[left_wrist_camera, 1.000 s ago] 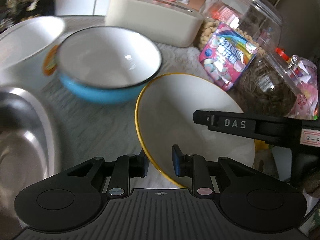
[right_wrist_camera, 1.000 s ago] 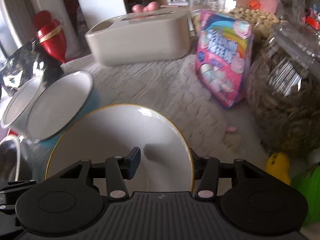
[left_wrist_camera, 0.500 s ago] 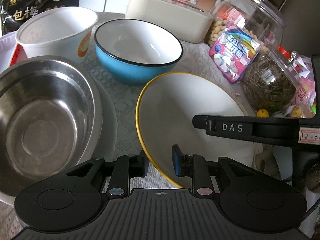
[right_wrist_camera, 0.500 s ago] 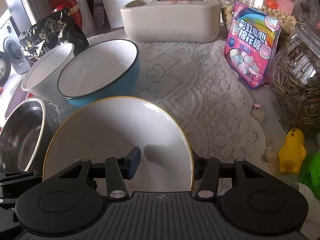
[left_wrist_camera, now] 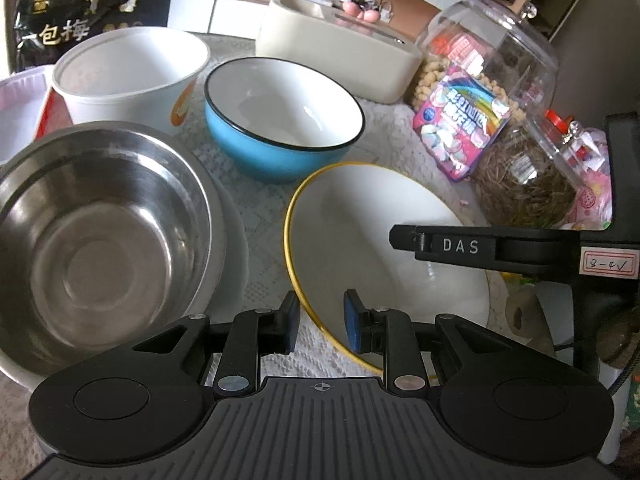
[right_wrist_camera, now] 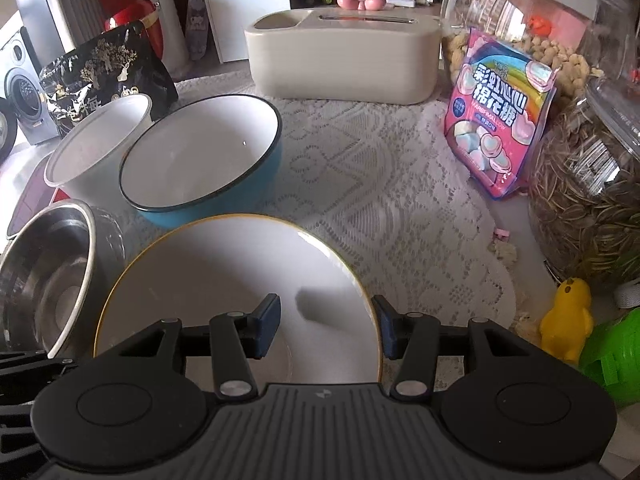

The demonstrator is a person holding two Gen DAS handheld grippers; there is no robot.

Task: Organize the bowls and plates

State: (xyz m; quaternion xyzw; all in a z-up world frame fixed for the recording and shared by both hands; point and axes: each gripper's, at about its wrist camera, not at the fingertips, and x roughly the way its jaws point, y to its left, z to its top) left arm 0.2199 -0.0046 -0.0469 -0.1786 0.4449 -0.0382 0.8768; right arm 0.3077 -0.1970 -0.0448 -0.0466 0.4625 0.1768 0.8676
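Left wrist view: your left gripper stands with its fingers parted around the near rim of the yellow-rimmed plate; one pad lies outside the rim, the other inside, neither visibly pressing. The plate lies on the lace cloth. To its left a steel bowl sits in a white dish. Behind are a blue bowl and a white tub. Your right gripper reaches in over the plate from the right.

Right wrist view: your right gripper is wide apart, its fingers straddling the right edge of the plate without clamping it. The blue bowl and the tub stand beyond; a marshmallow bag leans against the jars.
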